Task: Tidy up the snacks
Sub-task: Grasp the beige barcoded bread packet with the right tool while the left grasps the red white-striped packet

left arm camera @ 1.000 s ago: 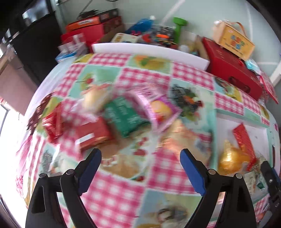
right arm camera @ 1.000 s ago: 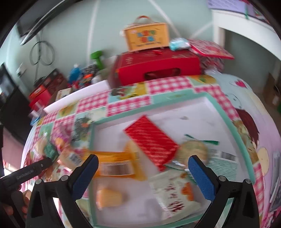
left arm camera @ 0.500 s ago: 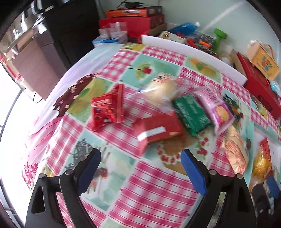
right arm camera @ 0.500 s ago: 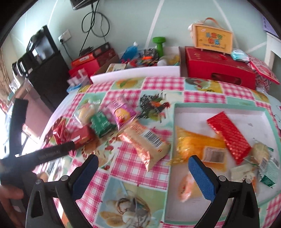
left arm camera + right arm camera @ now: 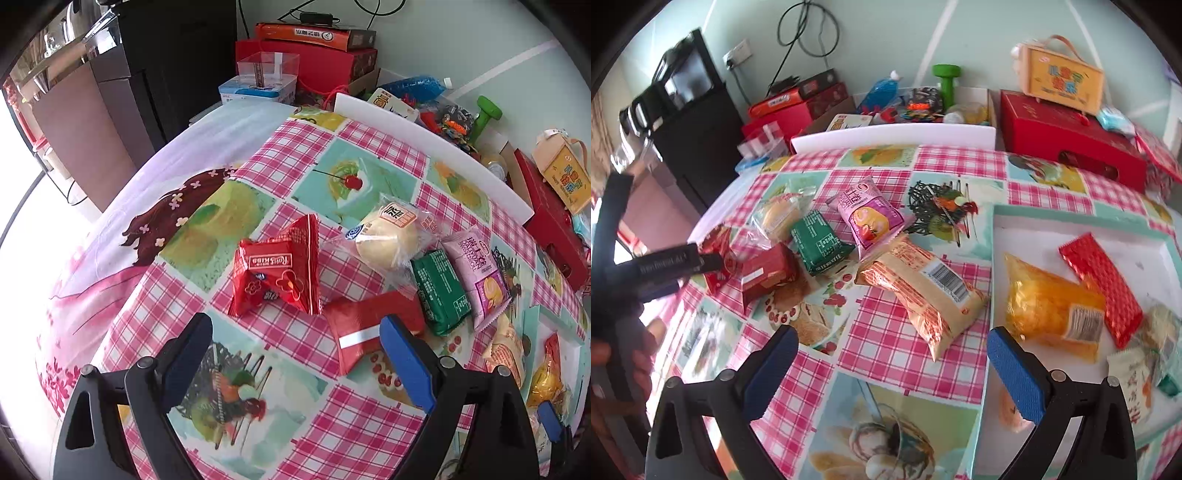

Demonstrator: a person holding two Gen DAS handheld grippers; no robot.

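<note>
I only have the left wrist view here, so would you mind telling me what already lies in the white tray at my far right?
Observer: The white tray holds an orange-yellow packet with a red foil bar beside it.
Operator: Thanks, is the right gripper holding anything?
Observer: No, the right gripper is open and empty, above the tablecloth.
Operator: Which snack lies closest to the tray?
Observer: The tan barcode packet, just left of the tray's edge.

L gripper (image 5: 295,354) & R gripper (image 5: 890,365): fingers wide apart, nothing held.
</note>
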